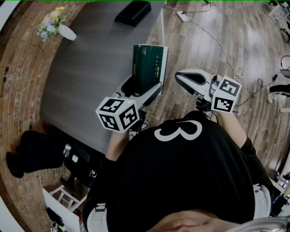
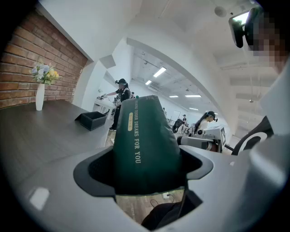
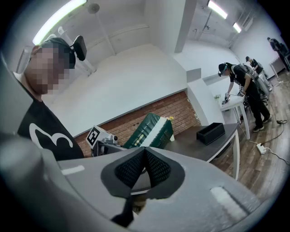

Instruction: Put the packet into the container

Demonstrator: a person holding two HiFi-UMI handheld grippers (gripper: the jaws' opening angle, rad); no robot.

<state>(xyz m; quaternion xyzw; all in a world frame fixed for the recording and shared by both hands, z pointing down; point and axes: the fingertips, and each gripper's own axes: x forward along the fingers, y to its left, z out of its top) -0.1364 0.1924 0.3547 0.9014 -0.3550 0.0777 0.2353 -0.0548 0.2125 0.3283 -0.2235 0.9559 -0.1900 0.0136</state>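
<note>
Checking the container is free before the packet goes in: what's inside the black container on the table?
From the head view the black container shows only a dark interior, nothing standing out. In both gripper views its near wall hides the bottom.

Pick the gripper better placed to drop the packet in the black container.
Left. The left gripper is shut on the green packet, with the container at the far end of the table. The right gripper is shut, empty, out over the floor.
</note>
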